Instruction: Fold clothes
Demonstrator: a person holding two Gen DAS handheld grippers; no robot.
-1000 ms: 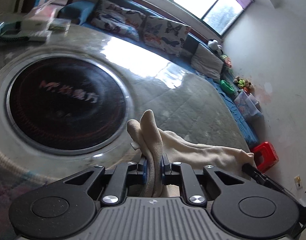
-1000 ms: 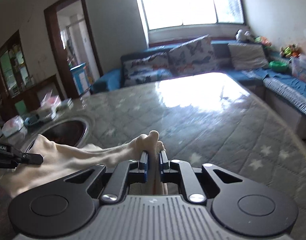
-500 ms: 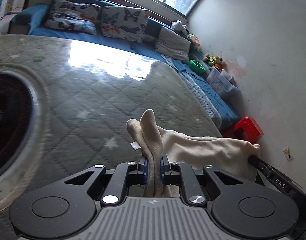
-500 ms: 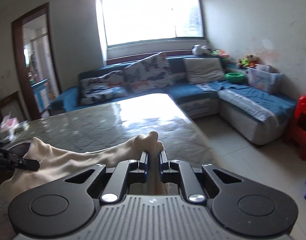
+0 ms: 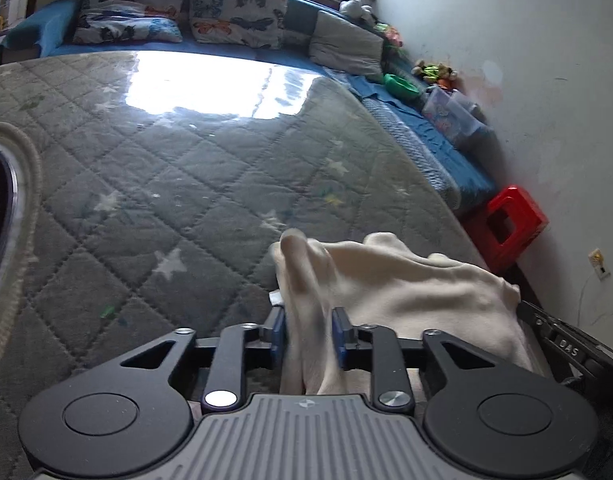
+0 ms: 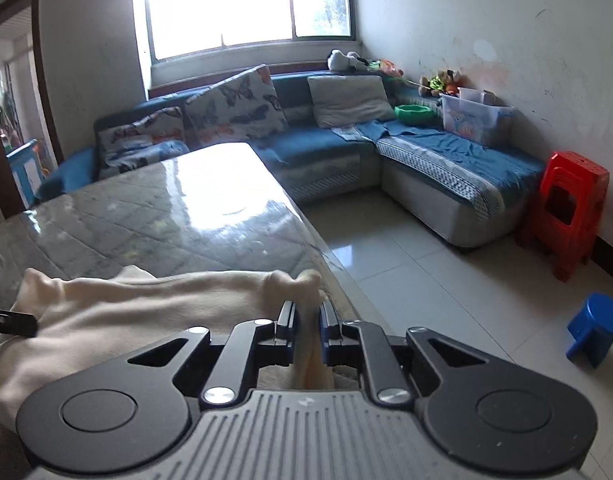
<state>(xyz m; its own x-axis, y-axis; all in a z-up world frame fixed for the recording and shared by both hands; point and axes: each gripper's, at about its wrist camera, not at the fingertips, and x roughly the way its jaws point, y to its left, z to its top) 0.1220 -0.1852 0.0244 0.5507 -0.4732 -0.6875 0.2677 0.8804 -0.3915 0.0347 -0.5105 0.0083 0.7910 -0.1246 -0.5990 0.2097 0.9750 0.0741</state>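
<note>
Both claws are holding the same cream cloth [image 5: 418, 292], which is hanging slack between them over the near corner of the table [image 5: 186, 184]. The left gripper [image 5: 308, 330] is showing a noticeable gap between its blue pads [image 5: 278, 330], with a blurred fold of the cloth running through the gap, so whether it is really pinching is hard to tell. The right gripper [image 6: 306, 330] is closing narrowly on a bunched corner of the cloth [image 6: 146, 308]. The left view is taking in the quilted grey table cover with pale stars and diamond stitching under a glossy clear sheet, plus the metal rim of a round dark inset [image 5: 2, 204] at the far left edge. The right view is showing instead the shiny tiled floor [image 6: 426, 280], a blue plastic stool [image 6: 596, 328], stacked red stools [image 6: 566, 212] by the wall, and the bright window [image 6: 246, 4]. Both are catching the blue corner sofa [image 6: 326, 148] with butterfly cushions [image 6: 238, 108]. The cloth is looking soft and fleecy
</note>
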